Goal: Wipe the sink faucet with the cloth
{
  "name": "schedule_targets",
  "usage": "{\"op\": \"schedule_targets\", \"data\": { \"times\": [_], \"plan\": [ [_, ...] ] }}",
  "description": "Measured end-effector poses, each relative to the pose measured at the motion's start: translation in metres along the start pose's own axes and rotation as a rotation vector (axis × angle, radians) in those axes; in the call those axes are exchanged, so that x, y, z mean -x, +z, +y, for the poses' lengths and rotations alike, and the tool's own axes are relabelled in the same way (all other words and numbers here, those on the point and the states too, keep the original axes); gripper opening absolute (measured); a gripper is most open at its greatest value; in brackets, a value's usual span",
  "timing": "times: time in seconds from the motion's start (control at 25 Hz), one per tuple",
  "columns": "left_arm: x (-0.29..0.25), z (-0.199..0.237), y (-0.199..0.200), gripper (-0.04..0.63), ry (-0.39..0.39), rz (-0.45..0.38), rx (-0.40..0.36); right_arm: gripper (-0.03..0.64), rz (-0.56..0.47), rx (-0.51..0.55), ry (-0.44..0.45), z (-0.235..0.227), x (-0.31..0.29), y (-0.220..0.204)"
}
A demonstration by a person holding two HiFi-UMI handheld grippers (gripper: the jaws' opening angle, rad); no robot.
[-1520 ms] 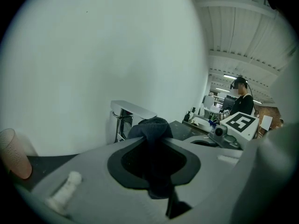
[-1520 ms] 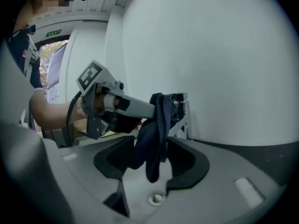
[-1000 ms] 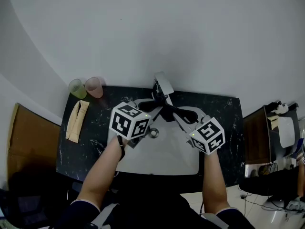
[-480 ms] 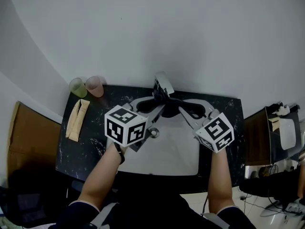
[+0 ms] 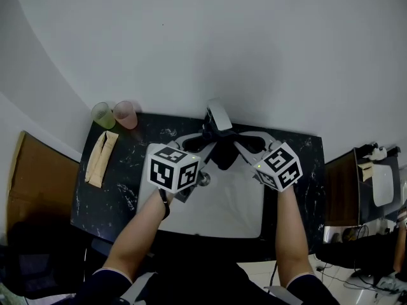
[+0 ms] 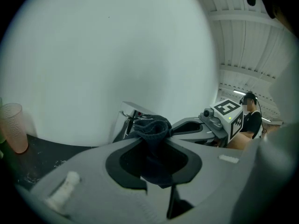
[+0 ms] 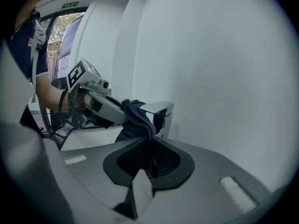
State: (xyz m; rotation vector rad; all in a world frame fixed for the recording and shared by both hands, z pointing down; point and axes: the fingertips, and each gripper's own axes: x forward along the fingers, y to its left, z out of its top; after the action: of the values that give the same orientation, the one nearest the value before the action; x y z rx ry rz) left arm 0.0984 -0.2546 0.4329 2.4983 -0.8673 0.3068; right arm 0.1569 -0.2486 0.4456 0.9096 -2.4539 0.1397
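dark cloth (image 5: 222,152) bunched beside chrome faucet (image 5: 219,114), white sink (image 5: 222,208) below

Plain white wall (image 5: 254,43), black speckled countertop (image 5: 108,196), brown panel (image 5: 38,183) at left, ribbed ceiling (image 6: 243,41) with strip lights (image 6: 232,86).

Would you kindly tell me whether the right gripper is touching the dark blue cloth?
Touching: the right gripper view shows the dark blue cloth pinched between the closed jaws of the right gripper.
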Motion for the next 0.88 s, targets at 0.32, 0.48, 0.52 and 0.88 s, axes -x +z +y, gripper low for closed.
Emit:
{"op": "schedule_targets", "data": {
  "times": [0.32, 0.48, 0.52, 0.88],
  "plan": [
    [-0.01, 0.023, 0.012, 0.081, 0.06, -0.039, 0.032, 0.044, -0.014, -0.024, 0.045, -0.019, -0.024, 0.005],
    [-0.014, 0.04, 0.018, 0.081, 0.097, -0.063, 0.051, 0.044, -0.024, -0.042, 0.063, -0.028, -0.041, 0.008],
    [-0.014, 0.042, 0.02, 0.08, 0.103, -0.066, 0.051, 0.044, -0.026, -0.047, 0.065, -0.029, -0.044, 0.009],
    [-0.007, 0.055, 0.022, 0.078, 0.111, -0.064, 0.024, 0.041, -0.035, -0.082, 0.065, -0.017, -0.053, 0.011]
  ]
}}
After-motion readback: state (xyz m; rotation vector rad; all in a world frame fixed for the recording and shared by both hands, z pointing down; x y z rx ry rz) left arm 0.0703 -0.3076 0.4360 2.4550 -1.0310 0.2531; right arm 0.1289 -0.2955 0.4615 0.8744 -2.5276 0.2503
